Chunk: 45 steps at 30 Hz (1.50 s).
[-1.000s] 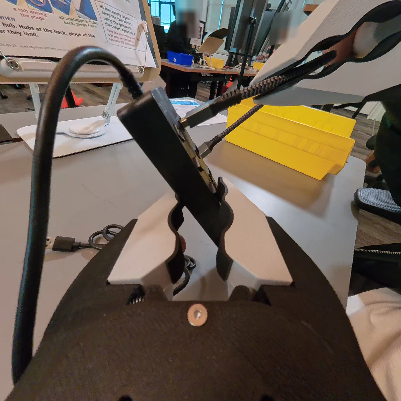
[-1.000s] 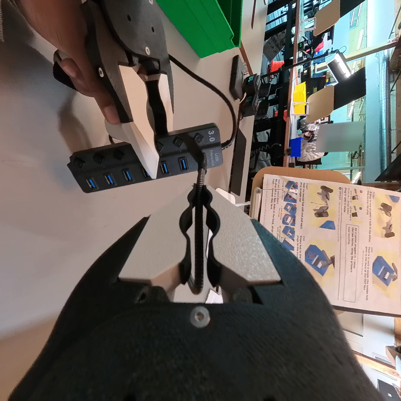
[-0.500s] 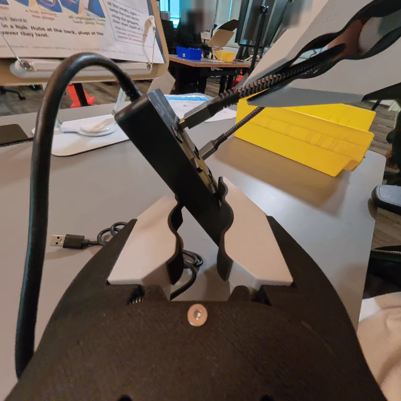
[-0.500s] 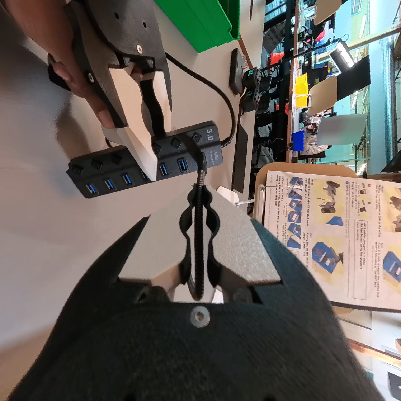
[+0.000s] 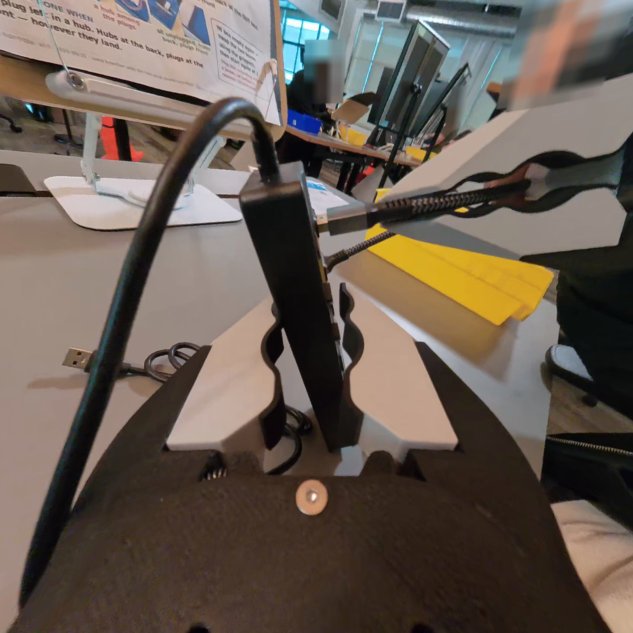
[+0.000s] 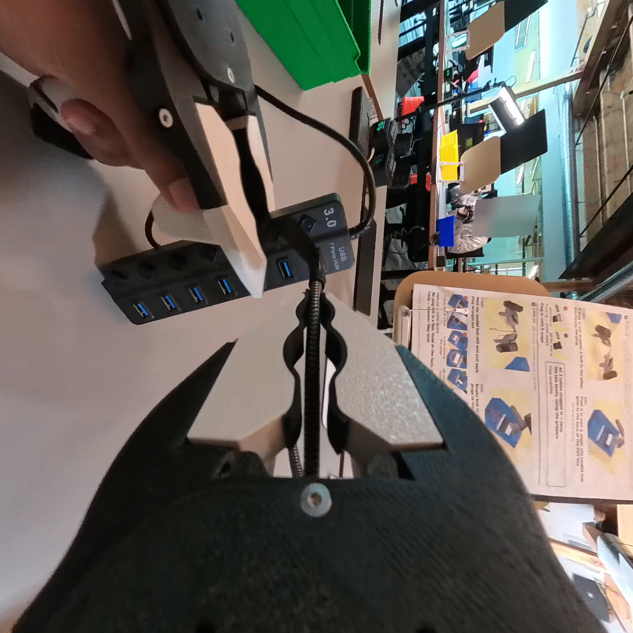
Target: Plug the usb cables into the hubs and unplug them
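Observation:
My left gripper [image 5: 308, 301] is shut on a black USB hub [image 5: 284, 257] and holds it nearly upright above the grey table [image 5: 102, 291]. My right gripper [image 5: 394, 212] is shut on a braided cable [image 5: 445, 202]. Its grey plug [image 5: 346, 219] sits in the hub's top port with a sliver of metal showing. A second braided cable [image 5: 359, 246] is plugged in just below. In the right wrist view, my right gripper [image 6: 315, 298] grips the braided cable [image 6: 311, 359] leading into the hub [image 6: 191, 277], and the left gripper [image 6: 263, 233] clamps the hub's middle.
The hub's thick black lead [image 5: 137, 274] arcs up on the left. A loose black USB cable [image 5: 77, 358] lies on the table. A yellow bin [image 5: 462, 274] stands at the right and a green bin [image 6: 308, 41] farther off. An instruction sheet on a white stand [image 5: 137, 205] is behind.
The hub has swung from a steep tilt to nearly upright and come closer to my right gripper. A sliver of the plug's metal now shows. Both grips are unchanged.

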Motion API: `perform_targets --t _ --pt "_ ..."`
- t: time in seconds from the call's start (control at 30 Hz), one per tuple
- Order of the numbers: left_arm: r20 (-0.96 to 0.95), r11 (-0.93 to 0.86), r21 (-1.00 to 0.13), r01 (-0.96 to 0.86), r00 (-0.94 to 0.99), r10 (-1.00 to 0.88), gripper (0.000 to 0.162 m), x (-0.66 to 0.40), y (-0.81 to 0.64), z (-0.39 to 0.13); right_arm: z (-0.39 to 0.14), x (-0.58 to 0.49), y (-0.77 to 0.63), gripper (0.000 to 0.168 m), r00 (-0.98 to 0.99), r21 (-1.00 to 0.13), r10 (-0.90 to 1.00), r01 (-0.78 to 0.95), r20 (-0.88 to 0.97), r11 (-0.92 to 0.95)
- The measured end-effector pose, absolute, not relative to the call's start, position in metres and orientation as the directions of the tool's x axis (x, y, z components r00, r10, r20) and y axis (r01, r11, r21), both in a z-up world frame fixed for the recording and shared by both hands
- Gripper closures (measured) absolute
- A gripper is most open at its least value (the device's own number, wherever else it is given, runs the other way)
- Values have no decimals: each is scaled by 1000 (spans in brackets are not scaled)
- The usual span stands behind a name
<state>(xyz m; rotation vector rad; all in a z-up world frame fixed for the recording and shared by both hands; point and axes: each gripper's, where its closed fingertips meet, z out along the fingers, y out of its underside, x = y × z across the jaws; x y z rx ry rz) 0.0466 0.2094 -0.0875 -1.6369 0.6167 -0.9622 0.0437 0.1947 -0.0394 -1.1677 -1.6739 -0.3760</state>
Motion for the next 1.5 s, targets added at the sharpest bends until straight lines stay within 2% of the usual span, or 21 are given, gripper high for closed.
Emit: perform_targets --t 0.03,0.27,0.47,0.6,0.97,1.07,1.3,1.5 --pt "286 -280 -955 96 539 -792 135 45 210 -86 -40 42 193 165 -13 -282 519 827 855 486" --pt "288 -260 -957 132 554 -781 140 40 213 -78 -38 43 188 163 -17 -306 553 819 833 485" --pt "278 -248 -960 133 588 -760 140 36 217 -78 -32 38 181 158 -39 -280 528 813 848 511" --pt "277 -247 -960 133 593 -756 140 36 217 -78 -27 33 176 161 -39 -279 509 799 860 532" --pt "292 -259 -955 142 587 -755 141 36 217 -78 -31 36 181 164 -132 -118 400 831 907 543" --pt "299 -264 -953 147 587 -752 141 35 218 -78 -34 37 183 157 -154 -83 388 844 909 530" --pt "301 -265 -953 148 580 -757 141 36 216 -77 -33 40 188 158 -209 21 314 859 926 511" --pt "287 -256 -957 136 578 -764 141 39 214 -77 -35 38 187 161 -214 25 308 853 927 521"
